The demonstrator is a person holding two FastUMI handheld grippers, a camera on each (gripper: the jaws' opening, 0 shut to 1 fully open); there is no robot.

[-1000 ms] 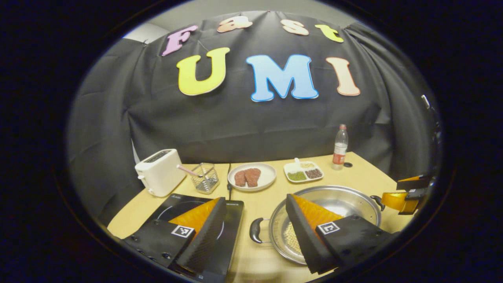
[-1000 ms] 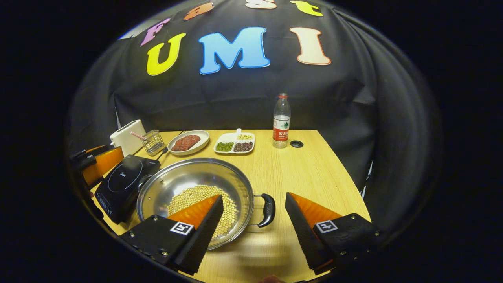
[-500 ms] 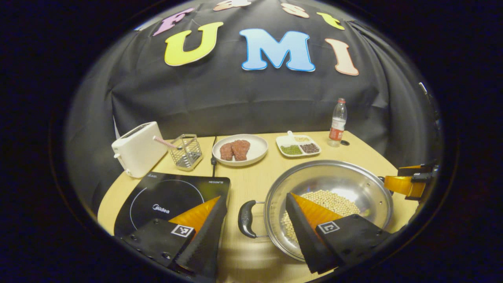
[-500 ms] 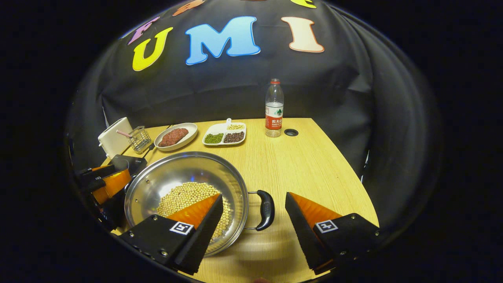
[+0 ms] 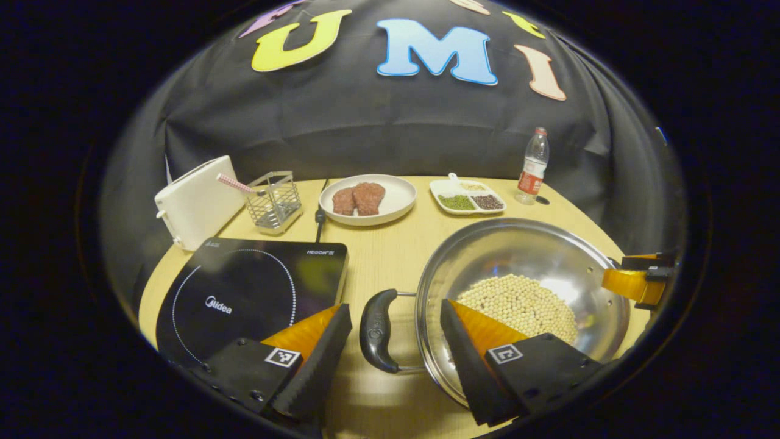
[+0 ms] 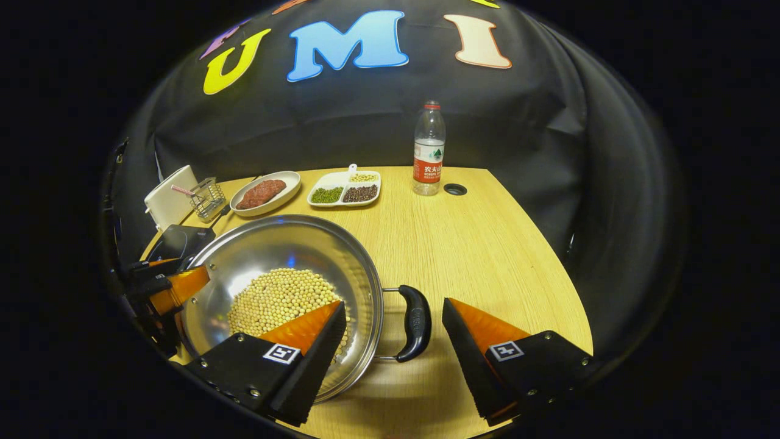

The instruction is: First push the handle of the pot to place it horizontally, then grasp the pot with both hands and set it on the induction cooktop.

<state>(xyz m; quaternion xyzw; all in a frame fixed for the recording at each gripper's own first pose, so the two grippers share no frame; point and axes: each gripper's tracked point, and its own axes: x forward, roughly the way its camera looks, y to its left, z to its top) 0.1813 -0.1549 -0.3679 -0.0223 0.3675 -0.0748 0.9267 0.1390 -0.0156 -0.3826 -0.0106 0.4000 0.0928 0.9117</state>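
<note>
Jaws on both grippers are gaping wide, each straddling a black pot handle [image 5: 378, 329] at lower centre; the left gripper [image 5: 396, 360] and right gripper [image 6: 393, 360] are flanking the pot [image 6: 286, 244].

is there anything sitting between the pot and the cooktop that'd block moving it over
Nothing visible does. In the left gripper view, bare table lies between the pot and the induction cooktop, whose glass top carries nothing. The plate of meat and wire basket sit farther back.
</note>
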